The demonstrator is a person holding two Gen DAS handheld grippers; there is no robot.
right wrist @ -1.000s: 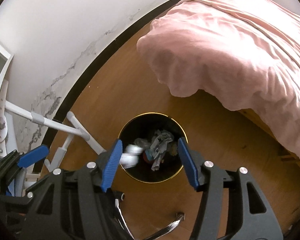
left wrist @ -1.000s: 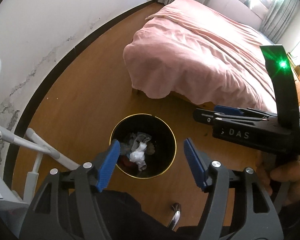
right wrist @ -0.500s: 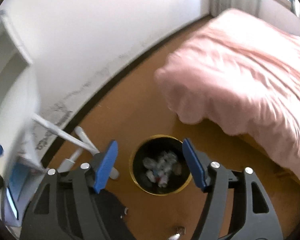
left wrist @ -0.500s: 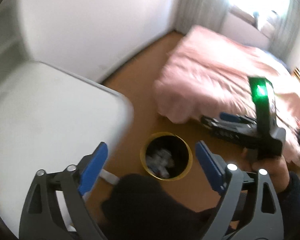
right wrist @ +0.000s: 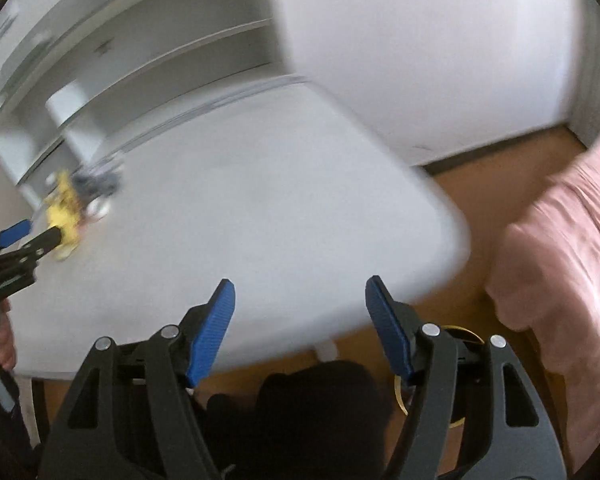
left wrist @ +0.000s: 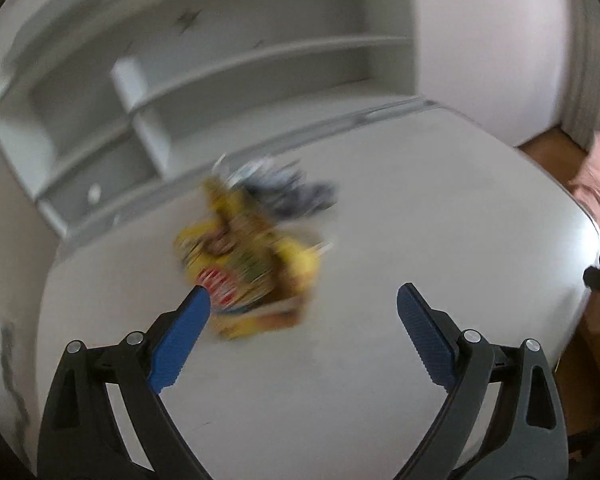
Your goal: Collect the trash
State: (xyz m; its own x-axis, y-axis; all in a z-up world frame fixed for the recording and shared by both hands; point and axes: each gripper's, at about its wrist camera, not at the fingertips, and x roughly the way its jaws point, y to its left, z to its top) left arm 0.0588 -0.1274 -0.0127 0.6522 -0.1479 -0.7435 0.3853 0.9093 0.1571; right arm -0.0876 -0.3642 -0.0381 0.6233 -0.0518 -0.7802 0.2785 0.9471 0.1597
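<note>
A crumpled yellow snack wrapper (left wrist: 248, 268) lies on the white table (left wrist: 420, 208), blurred by motion, with a dark bluish wrapper (left wrist: 288, 192) just behind it. My left gripper (left wrist: 302, 320) is open and empty, its left fingertip close to the yellow wrapper's near edge. The right wrist view shows the yellow wrapper (right wrist: 64, 212) far left, with the left gripper (right wrist: 16, 240) beside it. My right gripper (right wrist: 300, 312) is open and empty over the table's near edge. The gold rim of the black trash bin (right wrist: 464, 330) shows on the floor behind its right finger.
White shelving (left wrist: 220, 60) stands behind the table against the wall. A bed with a pink cover (right wrist: 560, 260) is at the right, on a wooden floor (right wrist: 480, 184). Dark clothing (right wrist: 316, 408) fills the bottom of the right wrist view.
Both grippers have swung up from over the trash bin to the white table. The bin has dropped to the bottom of the right wrist view. The wrappers on the table have come into view.
</note>
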